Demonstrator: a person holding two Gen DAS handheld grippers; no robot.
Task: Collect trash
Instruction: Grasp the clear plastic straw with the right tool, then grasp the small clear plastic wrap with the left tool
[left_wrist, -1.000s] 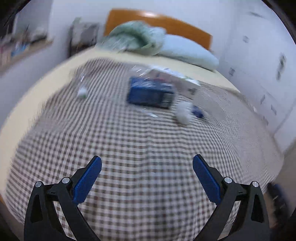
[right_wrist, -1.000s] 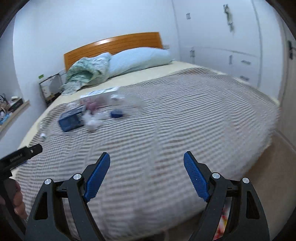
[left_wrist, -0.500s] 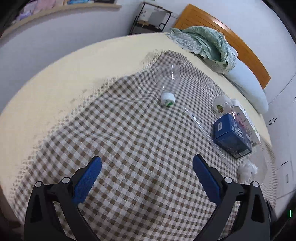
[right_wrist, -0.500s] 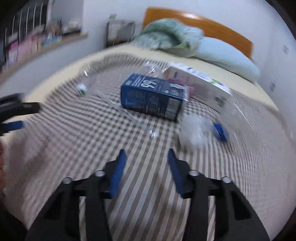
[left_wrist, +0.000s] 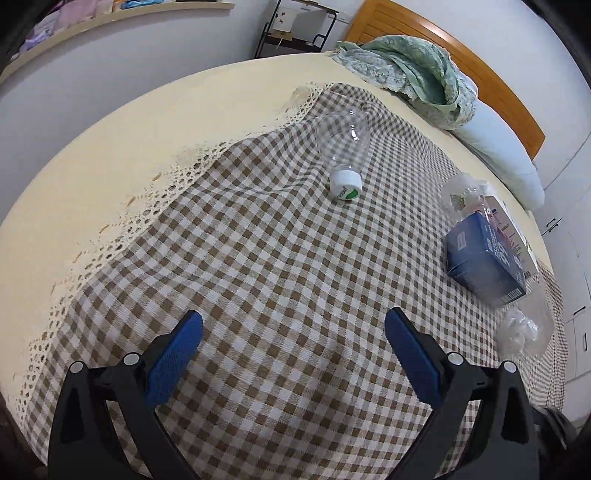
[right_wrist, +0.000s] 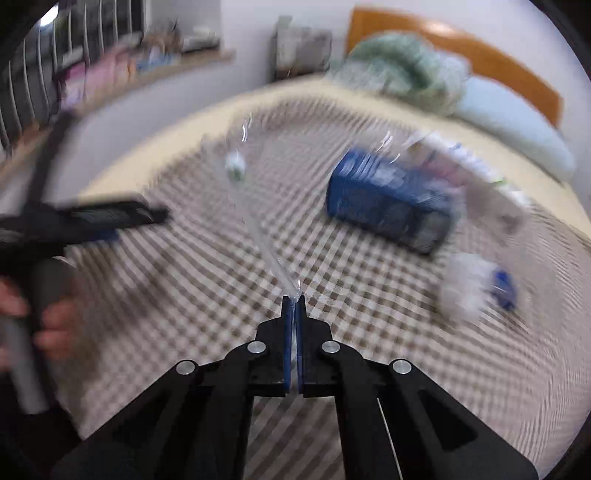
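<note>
Clear plastic sheet (right_wrist: 258, 225), lying on the bed's checked cloth (left_wrist: 280, 266), is now pinched in the right hand-held gripper (right_wrist: 294, 301), open a second ago; left hand-held gripper (left_wrist: 293, 328) stays wide open, empty.

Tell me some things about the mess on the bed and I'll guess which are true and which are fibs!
1. The clear bottle with the white cap is standing up. False: it lies on its side on the checked cloth.
2. The left gripper has its jaws wide apart with nothing between them. True.
3. The right gripper is wide open. False: its jaws are shut, pinching the edge of a thin clear plastic sheet.
4. The blue box lies on the checked cloth. True.
5. The green blanket is folded on the floor. False: it is bunched up on the bed by the pillow.
</note>
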